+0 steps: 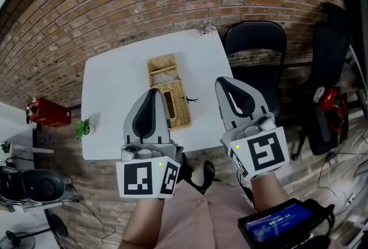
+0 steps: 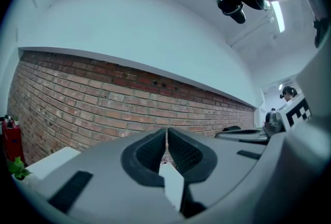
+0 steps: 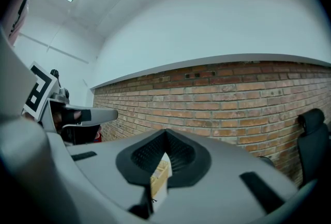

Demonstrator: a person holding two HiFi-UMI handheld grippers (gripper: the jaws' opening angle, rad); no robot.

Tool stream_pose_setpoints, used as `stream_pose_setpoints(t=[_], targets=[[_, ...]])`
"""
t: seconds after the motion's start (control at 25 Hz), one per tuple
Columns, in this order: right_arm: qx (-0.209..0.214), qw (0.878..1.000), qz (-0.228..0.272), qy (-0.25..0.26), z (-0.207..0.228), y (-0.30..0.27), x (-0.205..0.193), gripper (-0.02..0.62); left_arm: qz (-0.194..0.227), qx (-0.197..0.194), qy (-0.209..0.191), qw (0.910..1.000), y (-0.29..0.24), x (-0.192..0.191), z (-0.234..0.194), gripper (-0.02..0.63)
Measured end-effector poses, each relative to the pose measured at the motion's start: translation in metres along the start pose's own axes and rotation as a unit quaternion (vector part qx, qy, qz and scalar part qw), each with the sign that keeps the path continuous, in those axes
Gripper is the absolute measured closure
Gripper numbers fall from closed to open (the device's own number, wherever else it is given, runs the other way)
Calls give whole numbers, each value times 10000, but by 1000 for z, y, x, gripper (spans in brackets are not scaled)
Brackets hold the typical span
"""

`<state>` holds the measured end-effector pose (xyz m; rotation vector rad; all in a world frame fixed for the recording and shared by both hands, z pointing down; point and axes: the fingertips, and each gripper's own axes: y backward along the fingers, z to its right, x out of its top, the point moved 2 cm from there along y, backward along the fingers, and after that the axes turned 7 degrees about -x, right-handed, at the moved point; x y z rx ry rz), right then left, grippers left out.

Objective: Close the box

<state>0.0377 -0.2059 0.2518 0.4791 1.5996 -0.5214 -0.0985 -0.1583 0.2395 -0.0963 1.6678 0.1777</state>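
**Box open on the counter, both grippers shut and empty**

Brick wall [image 1: 144, 0] fills the background beyond both pairs of fingers; both gripper views show it straight ahead. Below the fingertips in the head view lies the white counter [image 1: 115, 98], which reaches from left of the left fingers to just under the right ones. A black chair [image 1: 256, 41] stands beyond and to the right of the right fingers, off the counter's edge.

The wicker box [image 1: 179, 105] sits on the counter between the two pairs of fingertips, nearer the left pair, which cover its near left part in the head view. Its lid [image 1: 163, 68] is open and lies on the far side, beyond the fingertips. A slice of the box also shows under the right fingers in the right gripper view.

The left gripper [image 1: 154, 91] has its fingers [image 2: 147, 153] closed together with nothing between them. The right gripper [image 1: 221, 82] is the same, pads [image 3: 178, 151] meeting on nothing. Neither touches the box.

Far left of the left fingers, off the counter, are a red tank [image 1: 47, 112] and a small green plant [image 1: 83, 127].
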Motion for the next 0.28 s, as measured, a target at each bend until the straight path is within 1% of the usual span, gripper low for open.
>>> stream_pose_setpoints(t=[0.28], targets=[[15,10000,-33,4,-2,-2,0,597,-40,-7,17,10000,-2,-1,-2,584]])
